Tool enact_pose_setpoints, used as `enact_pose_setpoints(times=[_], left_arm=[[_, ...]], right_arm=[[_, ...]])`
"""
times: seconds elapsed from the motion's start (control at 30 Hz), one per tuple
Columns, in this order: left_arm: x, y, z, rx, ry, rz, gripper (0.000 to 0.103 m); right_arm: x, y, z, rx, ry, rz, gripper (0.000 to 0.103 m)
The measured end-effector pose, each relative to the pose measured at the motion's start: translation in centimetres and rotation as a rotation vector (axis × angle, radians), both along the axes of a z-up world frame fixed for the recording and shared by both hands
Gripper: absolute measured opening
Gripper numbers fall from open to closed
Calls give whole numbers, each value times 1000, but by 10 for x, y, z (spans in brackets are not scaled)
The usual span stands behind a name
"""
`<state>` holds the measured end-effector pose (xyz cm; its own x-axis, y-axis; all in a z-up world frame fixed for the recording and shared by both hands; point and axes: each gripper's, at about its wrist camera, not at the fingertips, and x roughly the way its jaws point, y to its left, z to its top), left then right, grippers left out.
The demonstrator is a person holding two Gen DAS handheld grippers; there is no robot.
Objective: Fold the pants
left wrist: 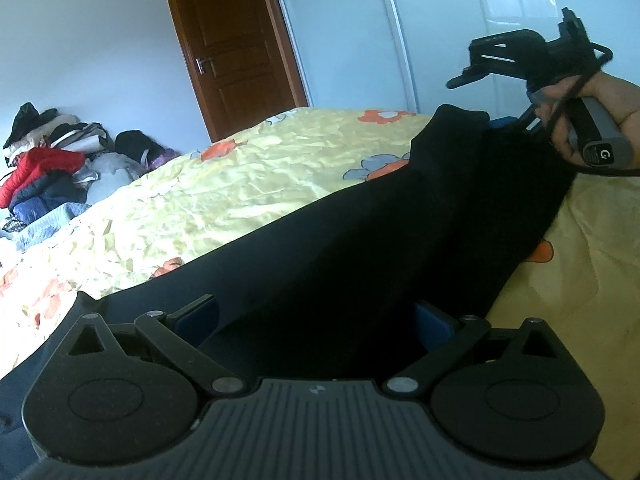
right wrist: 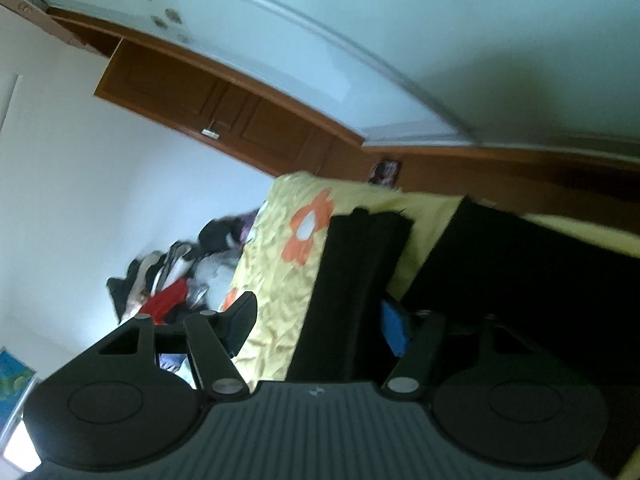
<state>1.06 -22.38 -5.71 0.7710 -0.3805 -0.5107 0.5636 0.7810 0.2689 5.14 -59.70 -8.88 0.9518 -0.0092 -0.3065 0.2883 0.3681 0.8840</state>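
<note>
The black pants (left wrist: pixel 360 240) on the bed (left wrist: pixel 200 200) look soft and limp, so a hem or waistband edge is likely the best hold. Both jaws stand apart with cloth between them on the left hand-held gripper (left wrist: pixel 316 316) and the right hand-held gripper (right wrist: pixel 320 320); whether either one actually pinches the cloth cannot be told.

Pants (left wrist: pixel 360 248) were black; bedspread (left wrist: pixel 224 192) pale yellow with orange, grey-blue flowers; door (left wrist: pixel 236 48) brown wood; jacket (left wrist: pixel 36 172) in clothes pile red.

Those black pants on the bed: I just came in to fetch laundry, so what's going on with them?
A person is folding the black pants on the yellow floral bedspread with a handheld gripper in each hand. The left gripper is low over one end with fabric between its open fingers. The right gripper, held by a hand, is at the other end, jaws apart around the cloth.
</note>
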Motion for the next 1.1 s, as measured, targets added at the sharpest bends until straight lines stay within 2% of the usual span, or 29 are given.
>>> enact_pose_setpoints(times=[0.17, 0.2, 0.27, 0.3, 0.33, 0.43, 0.5, 0.57, 0.73, 0.83, 0.97, 1.03, 1.1], left_arm=[[0, -1, -1, 0, -1, 3, 103], [0, -2, -1, 3, -4, 3, 103], [-1, -3, -1, 8, -7, 0, 103], [-1, -3, -1, 8, -7, -2, 103], [-1, -3, -1, 7, -6, -4, 103], [-1, -1, 0, -8, 0, -21, 100], [-2, -2, 1, -21, -1, -53, 97], [-4, -7, 2, -19, -7, -86, 97], [-4, -22, 2, -10, -11, -138, 95], [2, -24, 2, -34, 27, -150, 84], [9, -20, 3, -99, 101, -164, 55], [12, -15, 5, -134, 120, -162, 46], [14, -9, 10, -182, 140, -158, 26]], right_arm=[[12, -8, -2, -9, -29, 46, 66], [15, -8, -2, -24, -22, 50, 63], [22, -8, -1, -63, 30, 39, 43], [24, -7, -2, -73, 59, 36, 19], [25, -8, -5, -71, 86, 30, 6], [13, -9, -10, -45, 54, 24, 6], [1, -8, -3, -22, -7, 30, 6], [-10, -7, 11, 8, -81, 44, 6], [-26, 2, 55, 1, -208, 81, 6], [-30, 7, 73, -12, -251, 103, 6], [-32, 10, 80, -2, -269, 116, 6], [-30, 11, 80, -11, -258, 120, 6], [-24, 11, 78, -5, -237, 127, 6]])
